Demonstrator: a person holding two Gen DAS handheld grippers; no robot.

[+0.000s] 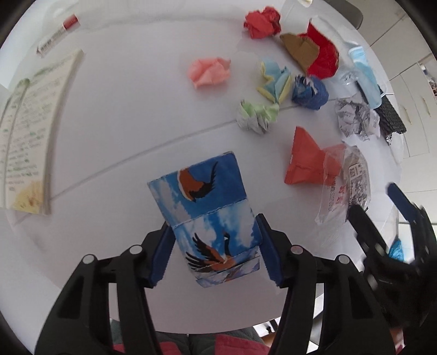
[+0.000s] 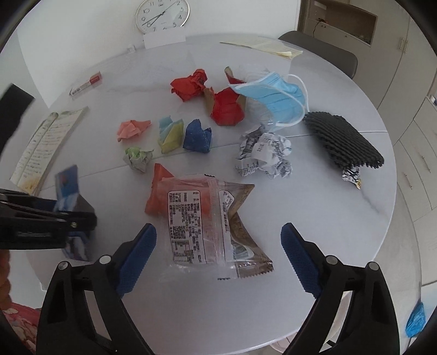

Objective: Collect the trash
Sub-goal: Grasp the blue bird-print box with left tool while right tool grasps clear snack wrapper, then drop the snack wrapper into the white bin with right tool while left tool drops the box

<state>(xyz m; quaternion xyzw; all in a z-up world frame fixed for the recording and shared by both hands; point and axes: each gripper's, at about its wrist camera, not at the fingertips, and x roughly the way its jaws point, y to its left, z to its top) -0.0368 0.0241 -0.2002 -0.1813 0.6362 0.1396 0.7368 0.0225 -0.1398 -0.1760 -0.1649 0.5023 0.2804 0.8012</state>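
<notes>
A small blue box printed with birds and clouds [image 1: 207,207] stands on the white round table [image 1: 114,131]. My left gripper [image 1: 214,222] points down over it, with its blue pads against both sides, shut on the box. In the right wrist view the same box [image 2: 67,183] and the left gripper [image 2: 54,218] show at the left edge. My right gripper [image 2: 218,229] is open, with a clear plastic wrapper with a printed label [image 2: 196,224] lying between its fingers. The pads stand clear of the wrapper. Under it lies a folded orange-red paper [image 2: 158,191].
Several crumpled paper balls [image 2: 196,135] lie mid-table, with crumpled newsprint [image 2: 262,155], a blue face mask [image 2: 273,95] and a black foam net [image 2: 341,139] to the right. An open notebook [image 2: 46,142] lies at the left. A clock [image 2: 162,13] and a chair [image 2: 322,49] are behind the table.
</notes>
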